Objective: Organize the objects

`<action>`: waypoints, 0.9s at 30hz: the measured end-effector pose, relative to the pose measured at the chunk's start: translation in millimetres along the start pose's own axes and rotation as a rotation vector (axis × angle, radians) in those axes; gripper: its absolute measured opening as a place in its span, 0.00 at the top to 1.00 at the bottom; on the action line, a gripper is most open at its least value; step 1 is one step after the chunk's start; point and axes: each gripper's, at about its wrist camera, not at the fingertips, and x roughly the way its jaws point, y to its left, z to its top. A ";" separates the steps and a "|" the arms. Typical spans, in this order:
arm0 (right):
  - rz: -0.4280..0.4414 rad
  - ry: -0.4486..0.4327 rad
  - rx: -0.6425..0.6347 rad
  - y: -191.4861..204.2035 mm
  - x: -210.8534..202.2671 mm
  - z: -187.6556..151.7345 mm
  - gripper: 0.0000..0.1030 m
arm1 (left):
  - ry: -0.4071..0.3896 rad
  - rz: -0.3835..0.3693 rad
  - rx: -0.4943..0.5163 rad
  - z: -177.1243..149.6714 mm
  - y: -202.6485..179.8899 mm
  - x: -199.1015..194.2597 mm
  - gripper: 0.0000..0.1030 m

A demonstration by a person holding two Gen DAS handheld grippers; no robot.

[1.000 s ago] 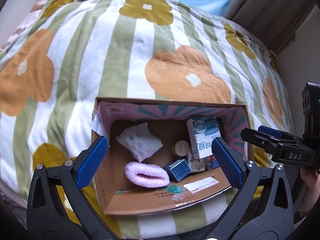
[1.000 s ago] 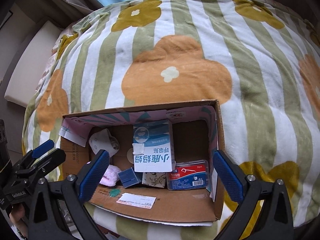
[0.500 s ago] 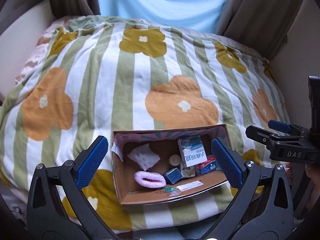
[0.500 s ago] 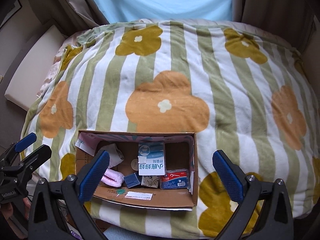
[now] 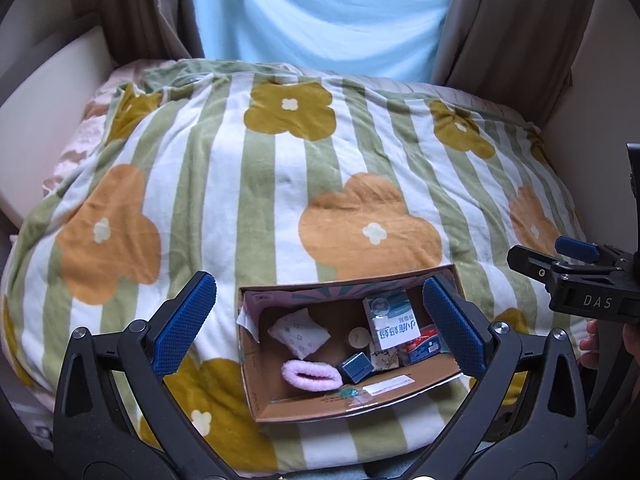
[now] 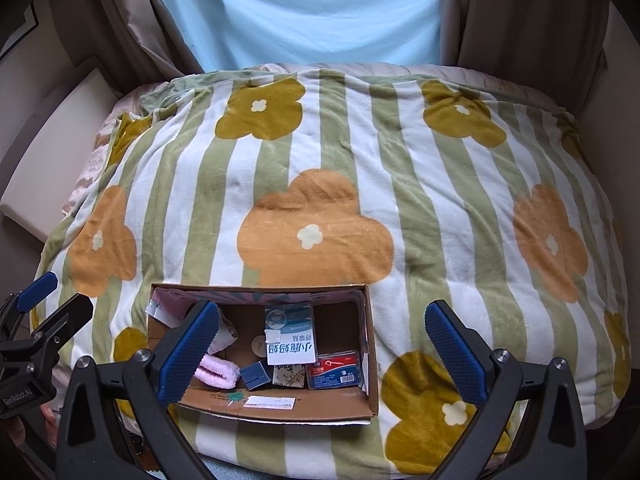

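Note:
An open cardboard box sits on the near edge of a striped flowered blanket. Inside lie a pink fluffy item, a white patterned pouch, a tall white-blue carton, a small dark blue box, a round cap and a red-blue flat pack. My left gripper is open and empty, high above the box. My right gripper is open and empty, also high above it.
The blanket covers a bed, with a white headboard panel on the left, brown curtains and a light blue window drape behind. A wall stands close on the right.
Both grippers have pulled back and up from the box, so it looks much smaller and more of the bed and curtains shows. Both stay open and empty.

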 end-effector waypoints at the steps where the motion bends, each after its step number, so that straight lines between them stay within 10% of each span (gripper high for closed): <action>1: -0.005 -0.005 -0.004 -0.1 -0.4 1.7 0.00 | -0.001 -0.004 0.000 1.4 0.3 0.0 0.00; 27: -0.010 -0.044 -0.034 18.0 -3.3 16.1 0.00 | -0.011 -0.011 0.014 13.7 13.6 1.4 0.00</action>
